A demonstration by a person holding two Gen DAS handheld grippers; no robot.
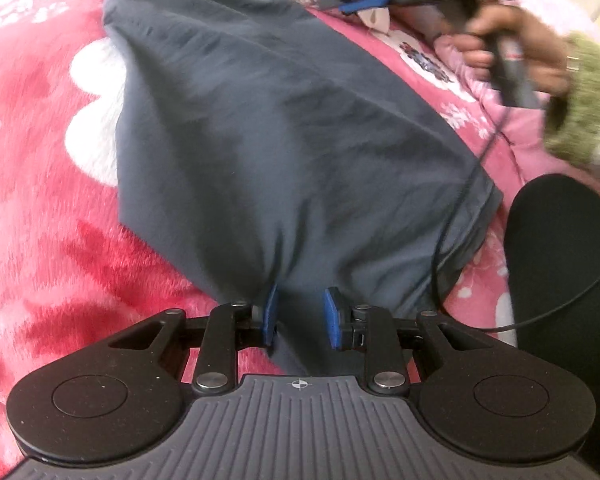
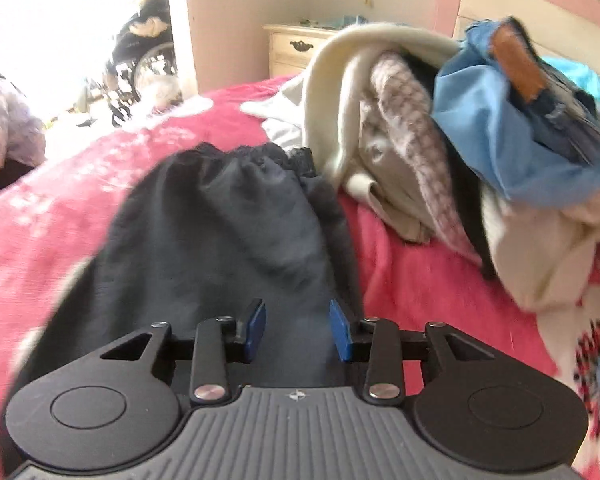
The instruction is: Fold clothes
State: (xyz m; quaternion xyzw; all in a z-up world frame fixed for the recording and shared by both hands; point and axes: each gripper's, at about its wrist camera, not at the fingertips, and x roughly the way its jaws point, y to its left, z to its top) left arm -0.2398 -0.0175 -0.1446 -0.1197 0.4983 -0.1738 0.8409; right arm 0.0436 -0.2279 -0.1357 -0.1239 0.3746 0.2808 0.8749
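Now the dark grey garment (image 1: pixel 284 128), thin and wrinkled with a gathered waistband, lies on the fluffy red blanket (image 1: pixel 40 240) beside a soft clothes pile (image 2: pixel 440 152). The left gripper (image 1: pixel 300 316) pinches a fold of the cloth. The right gripper (image 2: pixel 298 330) stands partly open over the fabric; whether its pads press on it I cannot tell.

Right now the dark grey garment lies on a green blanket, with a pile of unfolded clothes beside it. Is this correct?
Not quite: the blanket is pink-red with white flowers, as the right wrist view shows. The dark grey garment does lie on it, with the pile of unfolded clothes beside it.
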